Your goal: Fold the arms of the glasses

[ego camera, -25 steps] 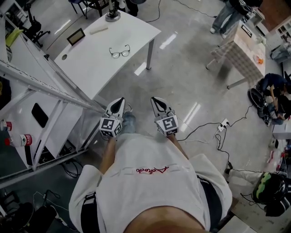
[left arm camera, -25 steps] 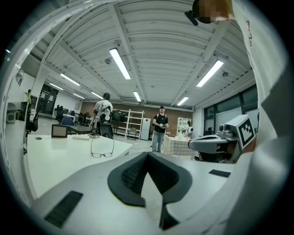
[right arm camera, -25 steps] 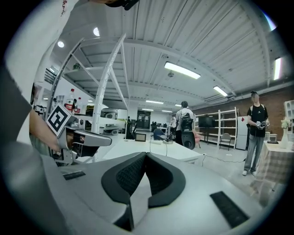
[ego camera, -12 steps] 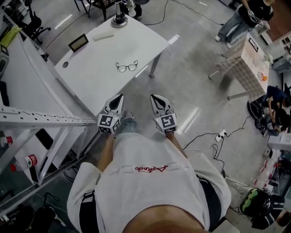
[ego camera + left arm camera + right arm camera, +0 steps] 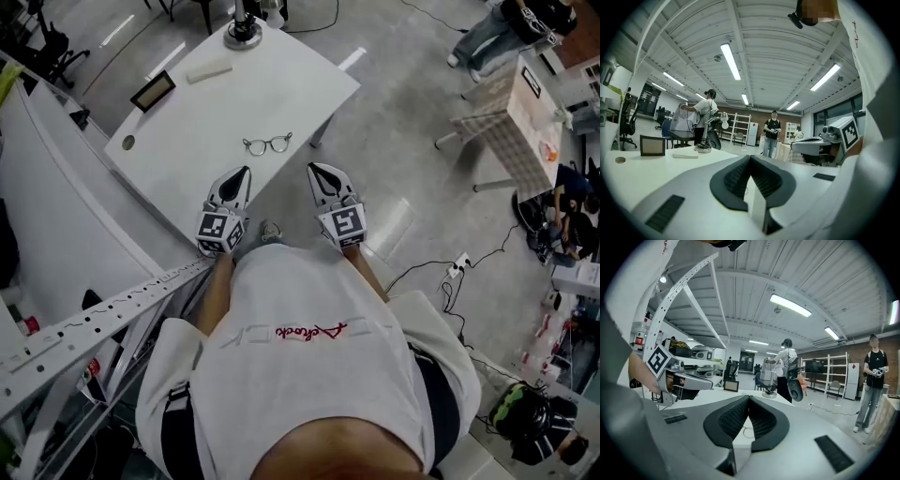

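left gripper (image 5: 242, 174) and right gripper (image 5: 315, 170) both closed, empty, near the glasses (image 5: 267, 143) on the surface (image 5: 220, 108).

Both hands have carried forward toward the bench (image 5: 178, 112). A second ago the left gripper (image 5: 241, 172) and the right gripper (image 5: 315, 170) hung over bare floor short of its corner; now the left one's fingers (image 5: 234, 183) reach over the near edge and the right one sits just off that edge. The glasses (image 5: 267, 143), earlier well apart at 12 o'clock, now lie near, at about 1 o'clock of the left gripper and 11 o'clock of the right. In the head view the perforated metal beam (image 5: 103, 314) has slid from 9 o'clock down to 7 o'clock.
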Demonstrator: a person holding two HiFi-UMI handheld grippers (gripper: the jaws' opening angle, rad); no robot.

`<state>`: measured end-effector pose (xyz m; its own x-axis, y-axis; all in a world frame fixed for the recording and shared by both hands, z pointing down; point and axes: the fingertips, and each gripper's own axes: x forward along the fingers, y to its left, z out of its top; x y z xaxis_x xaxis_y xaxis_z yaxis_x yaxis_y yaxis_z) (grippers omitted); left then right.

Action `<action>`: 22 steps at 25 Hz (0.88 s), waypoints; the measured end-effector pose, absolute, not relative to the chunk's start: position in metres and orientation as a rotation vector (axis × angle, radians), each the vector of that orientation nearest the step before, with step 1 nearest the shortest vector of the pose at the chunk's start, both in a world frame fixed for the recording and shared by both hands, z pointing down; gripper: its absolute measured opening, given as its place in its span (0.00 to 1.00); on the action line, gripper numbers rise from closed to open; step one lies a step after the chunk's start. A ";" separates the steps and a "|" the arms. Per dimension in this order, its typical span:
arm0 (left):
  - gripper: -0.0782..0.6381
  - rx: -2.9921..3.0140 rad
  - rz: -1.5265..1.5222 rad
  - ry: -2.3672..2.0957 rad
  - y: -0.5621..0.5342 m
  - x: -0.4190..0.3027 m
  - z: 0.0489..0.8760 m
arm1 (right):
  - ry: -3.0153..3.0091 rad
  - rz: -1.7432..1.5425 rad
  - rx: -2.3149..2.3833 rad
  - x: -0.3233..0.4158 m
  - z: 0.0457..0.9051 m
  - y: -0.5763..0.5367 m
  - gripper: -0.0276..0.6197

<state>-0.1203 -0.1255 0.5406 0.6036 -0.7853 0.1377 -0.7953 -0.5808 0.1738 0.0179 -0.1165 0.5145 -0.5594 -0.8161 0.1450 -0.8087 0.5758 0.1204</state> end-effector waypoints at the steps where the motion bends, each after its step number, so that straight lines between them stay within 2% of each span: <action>1: 0.14 2.619 0.072 -1.301 -0.133 -0.121 0.540 | -2.619 -0.054 1.371 0.017 0.514 -0.124 0.05; 22: 0.14 2.479 0.169 -1.372 -0.198 -0.137 0.568 | -2.622 0.075 1.282 0.028 0.537 -0.201 0.05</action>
